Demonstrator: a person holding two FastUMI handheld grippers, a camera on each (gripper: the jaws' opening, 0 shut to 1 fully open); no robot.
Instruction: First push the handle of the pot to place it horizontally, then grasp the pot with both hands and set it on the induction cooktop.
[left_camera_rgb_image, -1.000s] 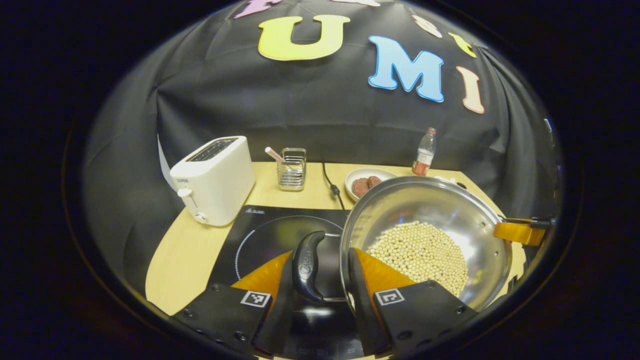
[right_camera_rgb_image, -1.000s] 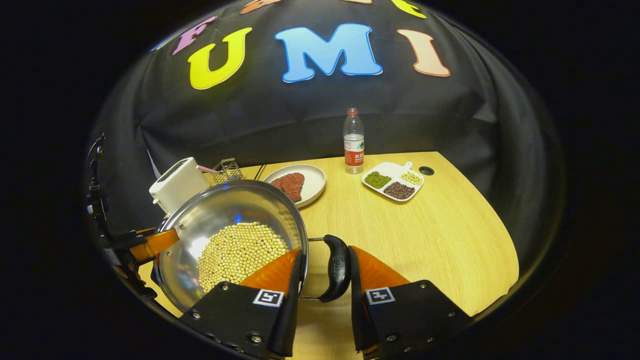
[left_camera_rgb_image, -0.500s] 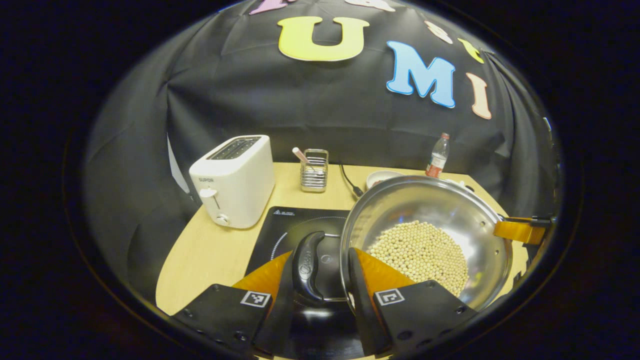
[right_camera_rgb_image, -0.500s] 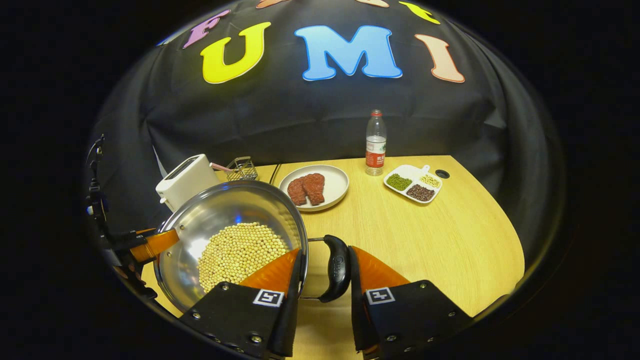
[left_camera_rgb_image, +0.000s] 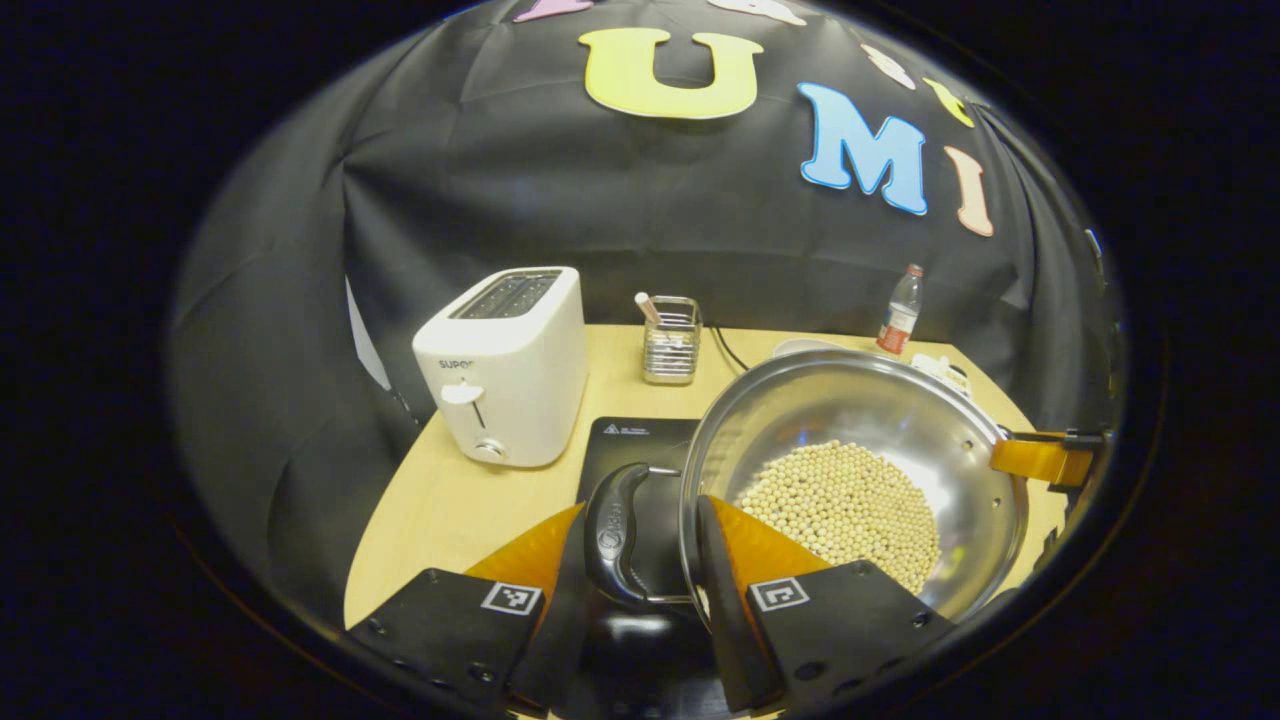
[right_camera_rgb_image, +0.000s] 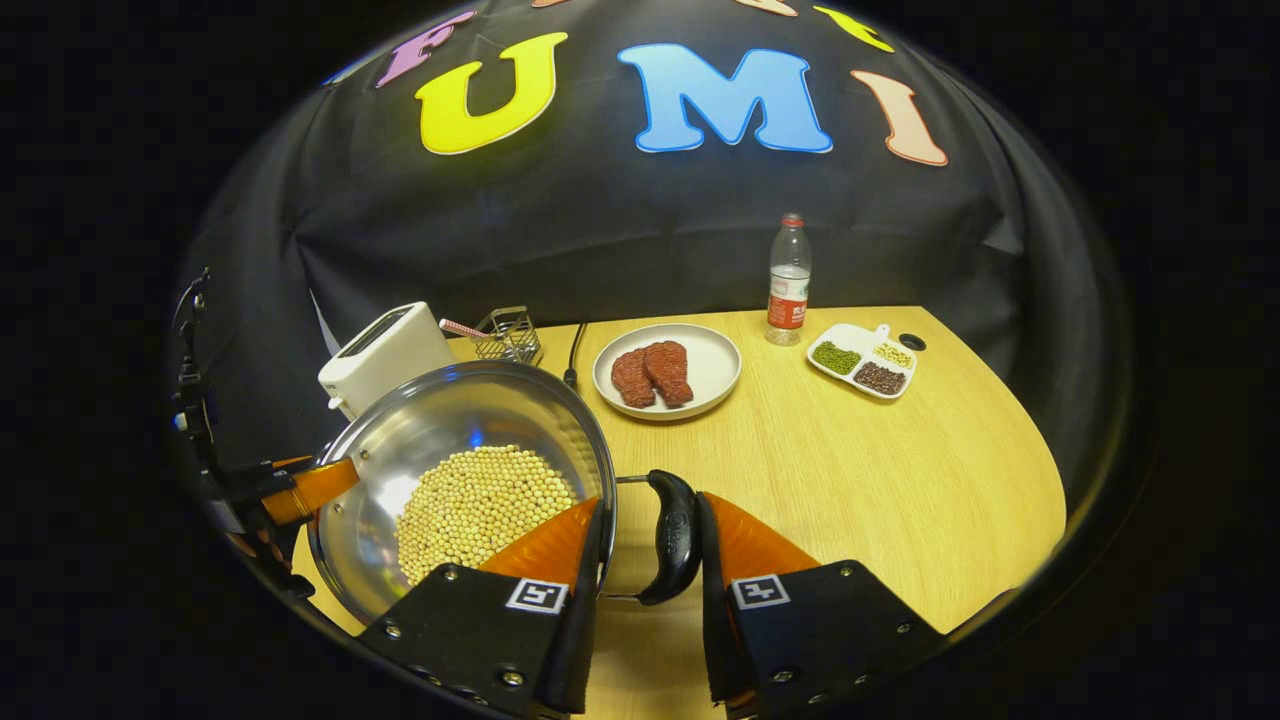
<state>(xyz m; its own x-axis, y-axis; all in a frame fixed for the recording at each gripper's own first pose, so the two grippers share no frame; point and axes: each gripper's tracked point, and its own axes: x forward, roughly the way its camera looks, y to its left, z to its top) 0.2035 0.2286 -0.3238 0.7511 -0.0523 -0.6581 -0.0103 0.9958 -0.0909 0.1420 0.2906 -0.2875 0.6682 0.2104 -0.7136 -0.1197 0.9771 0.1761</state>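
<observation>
The wooden table (right_camera_rgb_image: 880, 470) carries everything, with the black cooktop (left_camera_rgb_image: 625, 450) lying flat near its left end. Above the cooktop's right part sits the steel pot (left_camera_rgb_image: 850, 420) — a wide round pan with a heap of pale beans (left_camera_rgb_image: 845, 505) in its bottom; whether it touches the cooktop cannot be told. The white toaster (left_camera_rgb_image: 505, 365) stands upright just left of the cooktop, and a wire holder (left_camera_rgb_image: 672, 340) with a stick in it stands behind it.

In the right gripper view a white plate (right_camera_rgb_image: 715, 365) with two reddish patties lies beyond the pot, a divided dish (right_camera_rgb_image: 862, 360) of green, dark and pale beans sits further right, and a clear bottle (right_camera_rgb_image: 788, 280) stands upright between them, near the wall.

The left gripper (left_camera_rgb_image: 640, 540) has its jaws narrow, closed around the pot's black left handle (left_camera_rgb_image: 612, 530), one finger outside the handle and one inside the rim. The right gripper (right_camera_rgb_image: 650, 540) holds the black right handle (right_camera_rgb_image: 675, 535) the same way, jaws narrow, one finger over the beans.
</observation>
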